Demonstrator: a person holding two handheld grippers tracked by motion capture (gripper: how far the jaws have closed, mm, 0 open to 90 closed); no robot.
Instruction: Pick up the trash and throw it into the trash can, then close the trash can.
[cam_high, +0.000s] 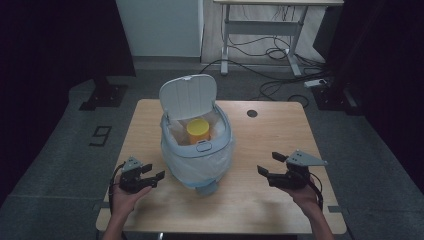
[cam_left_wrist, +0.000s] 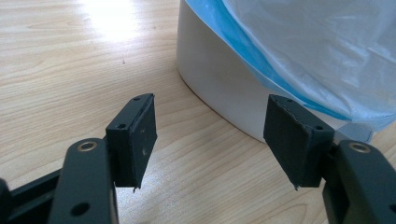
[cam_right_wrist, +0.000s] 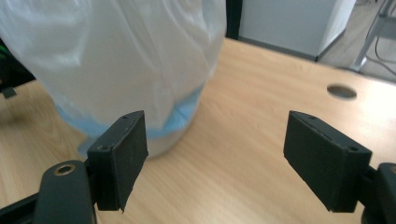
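A small white bin (cam_high: 197, 150) with a blue rim stands in the middle of the wooden table (cam_high: 270, 135). A translucent bag (cam_left_wrist: 317, 51) lines it and hangs over its sides. Its lid (cam_high: 188, 96) is tipped up at the back, and a yellow container (cam_high: 198, 131) sits inside. My left gripper (cam_high: 154, 171) rests low at the bin's left, open, with nothing between its pads (cam_left_wrist: 142, 140); the bin's white wall (cam_left_wrist: 219, 84) is just ahead. My right gripper (cam_high: 267, 163) is to the bin's right, open and empty, pointing toward the bagged bin (cam_right_wrist: 130, 51).
A round cable hole (cam_high: 252, 113) sits in the tabletop at the back right. Beyond the table are a white desk frame (cam_high: 260, 30) with loose cables (cam_high: 280, 55) on the floor, and a black stand base (cam_high: 104, 95) at the left.
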